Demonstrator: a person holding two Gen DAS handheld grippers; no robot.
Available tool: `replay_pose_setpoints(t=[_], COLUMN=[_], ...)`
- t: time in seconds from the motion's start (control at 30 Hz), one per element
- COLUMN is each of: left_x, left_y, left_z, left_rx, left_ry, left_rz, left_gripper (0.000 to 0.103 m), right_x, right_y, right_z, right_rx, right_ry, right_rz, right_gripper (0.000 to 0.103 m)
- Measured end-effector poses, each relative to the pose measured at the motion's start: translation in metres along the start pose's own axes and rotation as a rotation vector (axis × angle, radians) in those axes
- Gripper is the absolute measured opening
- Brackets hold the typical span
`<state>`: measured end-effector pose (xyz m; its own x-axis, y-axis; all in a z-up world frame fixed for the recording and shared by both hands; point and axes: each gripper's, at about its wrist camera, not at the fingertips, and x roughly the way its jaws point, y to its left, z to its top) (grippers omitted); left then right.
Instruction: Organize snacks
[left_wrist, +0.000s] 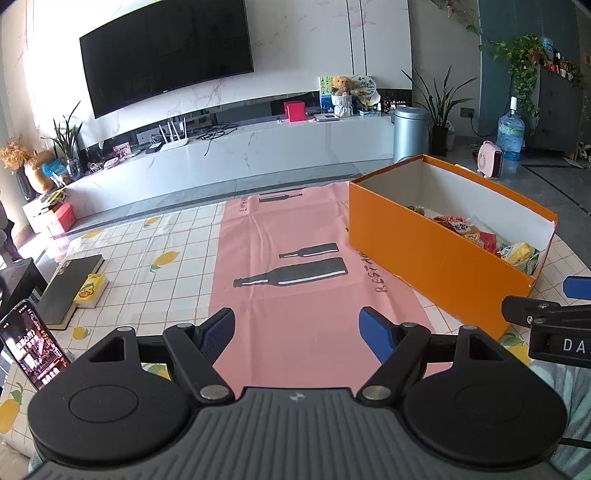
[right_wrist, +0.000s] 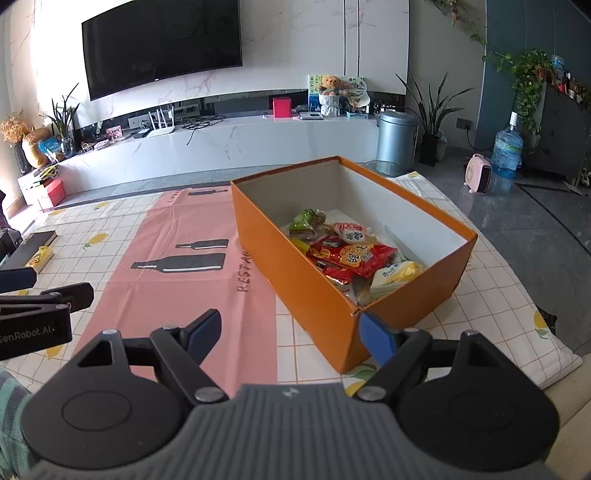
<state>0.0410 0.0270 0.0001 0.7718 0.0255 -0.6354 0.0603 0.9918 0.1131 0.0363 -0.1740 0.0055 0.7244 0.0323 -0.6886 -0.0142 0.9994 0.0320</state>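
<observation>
Both grippers, left gripper (left_wrist: 297, 334) and right gripper (right_wrist: 291, 332), gape wide, holding nothing.

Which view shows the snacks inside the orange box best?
The right wrist view: it looks down into the orange box, so the snacks show as a pile across its floor. The left wrist view sees the box from the side, and its near wall hides all but the tops of the snacks.

I'm working in a home living room. A wall-mounted television (left_wrist: 166, 55) hangs over a long white media console (left_wrist: 258, 147), with a teddy bear (left_wrist: 341, 85), potted plants (right_wrist: 430, 110) and a water jug (right_wrist: 508, 147) around.
</observation>
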Motion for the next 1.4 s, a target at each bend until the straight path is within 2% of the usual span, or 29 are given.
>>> replay_pose_setpoints(t=[0.17,0.4,1.4], left_x=[0.013,0.016,-0.002], left_y=[-0.005,-0.004,0.000], left_z=[-0.003,-0.005,-0.002], left_rx=[0.014,0.006,-0.009], left_ry=[0.037,0.058,0.038], left_rz=[0.013,0.014,0.018], left_gripper=[0.090,0.090,0.090], right_x=[0.017,0.021,0.003], right_y=[0.000,0.002,0.007], right_z=[-0.002,-0.002,-0.001], right_rx=[-0.020,-0.021,-0.029], right_ry=[0.028,0.032,-0.006], right_rz=[-0.015,-0.019,0.001], right_gripper=[0.080,0.080,0.080])
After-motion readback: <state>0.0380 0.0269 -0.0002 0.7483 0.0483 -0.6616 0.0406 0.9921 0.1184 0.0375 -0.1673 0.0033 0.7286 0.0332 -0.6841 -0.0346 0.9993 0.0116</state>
